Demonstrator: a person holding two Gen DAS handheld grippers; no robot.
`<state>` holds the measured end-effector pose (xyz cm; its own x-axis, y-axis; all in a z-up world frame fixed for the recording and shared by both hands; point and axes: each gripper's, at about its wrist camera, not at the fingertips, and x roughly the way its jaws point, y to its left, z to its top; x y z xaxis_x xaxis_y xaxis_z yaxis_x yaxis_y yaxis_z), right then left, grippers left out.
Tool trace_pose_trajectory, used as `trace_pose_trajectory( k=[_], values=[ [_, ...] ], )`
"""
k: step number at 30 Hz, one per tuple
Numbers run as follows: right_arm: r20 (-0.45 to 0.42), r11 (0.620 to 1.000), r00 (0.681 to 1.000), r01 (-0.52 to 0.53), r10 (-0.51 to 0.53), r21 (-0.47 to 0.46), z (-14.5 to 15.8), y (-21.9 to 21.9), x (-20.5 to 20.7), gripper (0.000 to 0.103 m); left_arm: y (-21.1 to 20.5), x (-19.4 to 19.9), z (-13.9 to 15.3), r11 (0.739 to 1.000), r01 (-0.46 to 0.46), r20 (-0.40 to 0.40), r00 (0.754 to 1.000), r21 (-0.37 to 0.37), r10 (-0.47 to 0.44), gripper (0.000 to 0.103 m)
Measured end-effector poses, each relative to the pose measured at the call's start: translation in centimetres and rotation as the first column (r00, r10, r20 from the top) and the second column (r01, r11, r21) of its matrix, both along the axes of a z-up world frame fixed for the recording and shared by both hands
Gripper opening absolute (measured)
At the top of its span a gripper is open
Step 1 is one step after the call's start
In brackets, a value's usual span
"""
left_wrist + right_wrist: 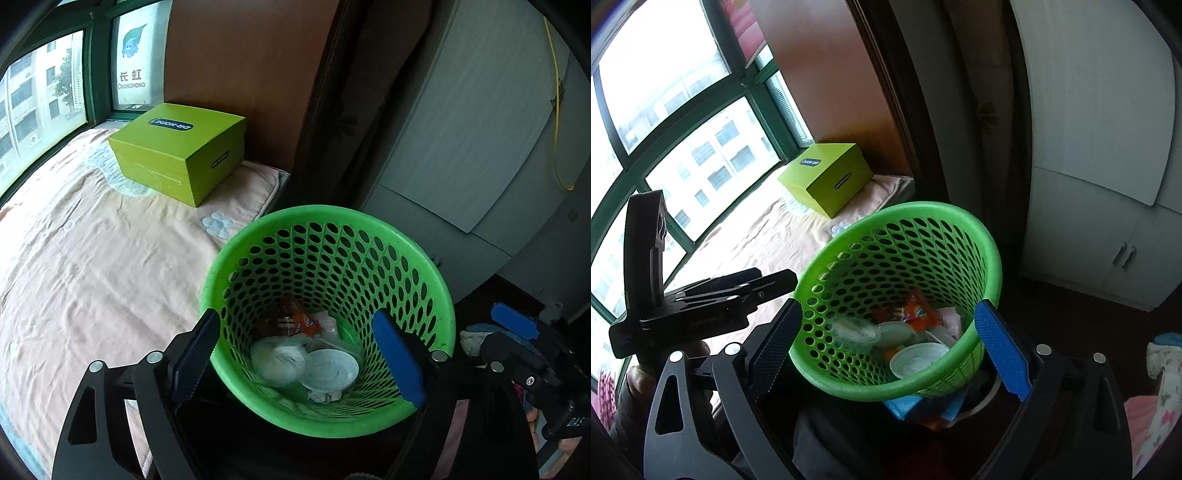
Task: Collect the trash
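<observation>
Left tool (301, 354) spread apart, empty, above the green basket (448, 314); right tool (888, 345) likewise apart; wrappers (295, 319) and lids (330, 370) lie inside; box (181, 151) at the bed's (92, 266) far corner.

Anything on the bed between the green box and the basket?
Nothing: only bare flowered sheet between the box and the basket rim. Left wrist view shows it best.

Green-framed window (701, 122), bright daylight, apt blocks outside. Bed w/ peach floral sheet (92, 266); lime-green box (181, 151) at far corner. Brown wall panel (243, 55); pale wardrobe (1100, 129) at right.
</observation>
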<state>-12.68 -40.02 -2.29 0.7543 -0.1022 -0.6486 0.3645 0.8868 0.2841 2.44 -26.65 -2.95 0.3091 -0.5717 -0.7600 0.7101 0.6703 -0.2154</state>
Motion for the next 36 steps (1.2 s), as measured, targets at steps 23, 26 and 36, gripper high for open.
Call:
trace_pose_trajectory(
  k=[23, 26, 36],
  values=[
    [0.025, 0.989, 0.989, -0.148, 0.148, -0.018, 1.3, 5.4, 3.9, 0.094, 11.3, 1.7, 3.4, 0.956, -0.292, 0.11, 0.951, 0.016, 0.288, 0.095],
    [0.023, 0.985, 0.985, -0.17, 0.17, -0.019, 1.5, 6.4, 4.8, 0.094, 13.3, 1.8, 3.6, 0.941, -0.338, 0.12, 0.935, 0.014, 0.334, 0.095],
    [0.011, 0.962, 0.964, -0.266, 0.267, -0.065, 2.0, 9.9, 7.8, 0.094, 19.0, 2.2, 4.8, 0.885, -0.466, 0.175, 0.871, 0.005, 0.459, 0.096]
  ],
)
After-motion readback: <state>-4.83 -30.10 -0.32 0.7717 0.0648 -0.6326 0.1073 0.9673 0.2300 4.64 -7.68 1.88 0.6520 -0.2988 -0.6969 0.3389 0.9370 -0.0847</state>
